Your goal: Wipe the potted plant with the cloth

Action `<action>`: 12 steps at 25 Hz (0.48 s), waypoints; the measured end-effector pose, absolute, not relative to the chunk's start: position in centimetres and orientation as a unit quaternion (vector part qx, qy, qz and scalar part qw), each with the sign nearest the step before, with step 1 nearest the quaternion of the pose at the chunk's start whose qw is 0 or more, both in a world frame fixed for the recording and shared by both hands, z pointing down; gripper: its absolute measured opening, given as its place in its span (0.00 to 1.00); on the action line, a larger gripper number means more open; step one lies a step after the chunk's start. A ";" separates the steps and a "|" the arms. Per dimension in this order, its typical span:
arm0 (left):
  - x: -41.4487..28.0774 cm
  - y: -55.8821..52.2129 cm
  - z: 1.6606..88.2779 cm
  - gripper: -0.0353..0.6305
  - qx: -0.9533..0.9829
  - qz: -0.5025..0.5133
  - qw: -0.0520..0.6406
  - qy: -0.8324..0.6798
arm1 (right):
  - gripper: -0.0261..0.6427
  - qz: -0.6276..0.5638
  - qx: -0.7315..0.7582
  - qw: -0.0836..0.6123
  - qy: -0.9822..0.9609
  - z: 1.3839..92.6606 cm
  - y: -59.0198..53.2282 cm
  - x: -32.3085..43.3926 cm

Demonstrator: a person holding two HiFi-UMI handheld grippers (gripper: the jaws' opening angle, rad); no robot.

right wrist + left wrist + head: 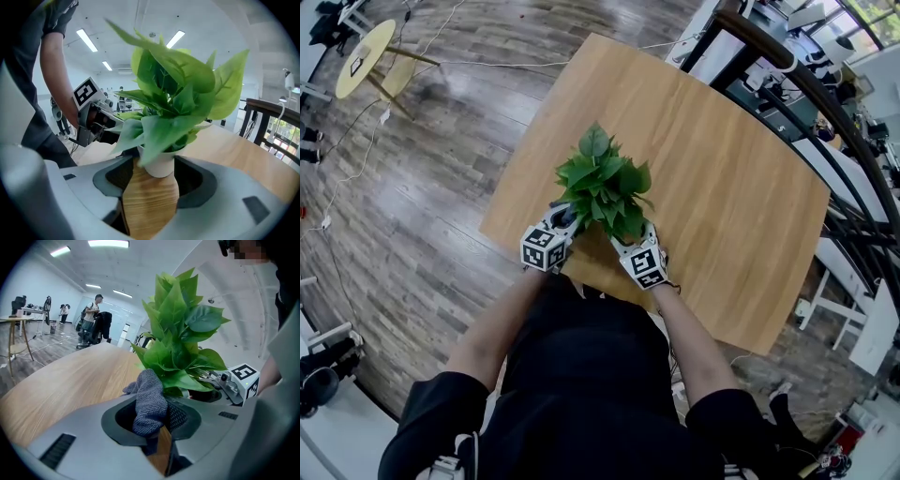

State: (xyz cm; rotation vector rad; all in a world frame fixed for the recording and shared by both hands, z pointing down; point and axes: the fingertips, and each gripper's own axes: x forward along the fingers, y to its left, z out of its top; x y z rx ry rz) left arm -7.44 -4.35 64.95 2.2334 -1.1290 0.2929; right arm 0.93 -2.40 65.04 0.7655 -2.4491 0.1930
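The potted plant (602, 183), broad green leaves in a small white pot (159, 165), stands near the front edge of the wooden table (722, 187). My left gripper (563, 223) is shut on a grey cloth (150, 399), which bunches up out of the jaws against the lower leaves (180, 348) on the plant's left side. My right gripper (630, 242) comes in from the plant's right. In the right gripper view my right gripper (157, 166) has its jaws closed on both sides of the white pot. The leaves hide the pot in the head view.
The table's front edge (581, 281) lies just below the grippers, by the person's body. A round yellow side table (364, 56) stands on the floor far left. A dark railing (825, 103) and white desks run along the right. People stand far off (91, 317).
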 end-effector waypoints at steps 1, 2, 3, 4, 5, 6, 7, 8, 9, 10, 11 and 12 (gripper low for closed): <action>-7.3 -4.4 64.8 0.22 0.844 0.110 0.307 -0.427 | 0.42 0.075 0.282 0.278 -0.915 65.0 -1.8 0.8; -7.2 -4.4 64.6 0.22 0.844 0.109 0.308 -0.425 | 0.42 0.073 0.273 0.279 -0.918 64.9 -1.0 0.4; -7.0 -4.3 64.5 0.22 0.846 0.108 0.307 -0.422 | 0.42 0.064 0.257 0.283 -0.922 64.9 0.2 -0.3; -6.8 -4.2 64.3 0.22 0.849 0.108 0.305 -0.417 | 0.42 0.050 0.236 0.290 -0.926 65.0 1.5 -1.2; -6.6 -4.1 64.3 0.22 0.853 0.109 0.302 -0.411 | 0.42 0.036 0.217 0.296 -0.930 65.1 2.6 -2.1; -6.4 -4.1 64.2 0.22 0.855 0.109 0.301 -0.407 | 0.42 0.028 0.205 0.300 -0.931 65.2 3.5 -2.9; -6.2 -4.0 64.2 0.22 0.856 0.109 0.301 -0.405 | 0.42 0.031 0.204 0.301 -0.931 65.3 3.9 -3.4; -6.1 -4.0 64.2 0.22 0.855 0.107 0.304 -0.406 | 0.42 0.044 0.213 0.301 -0.928 65.6 3.9 -3.4; -6.2 -4.0 64.3 0.22 0.852 0.105 0.307 -0.410 | 0.42 0.061 0.232 0.302 -0.922 65.9 3.6 -3.0; -6.3 -4.1 64.5 0.22 0.849 0.104 0.310 -0.414 | 0.42 0.078 0.257 0.304 -0.914 66.3 2.9 -2.1; -6.4 -4.2 64.6 0.22 0.847 0.103 0.312 -0.419 | 0.42 0.089 0.283 0.305 -0.905 66.5 2.1 -1.1; -6.6 -4.3 64.6 0.22 0.845 0.104 0.312 -0.422 | 0.42 0.094 0.308 0.305 -0.896 66.5 1.0 0.0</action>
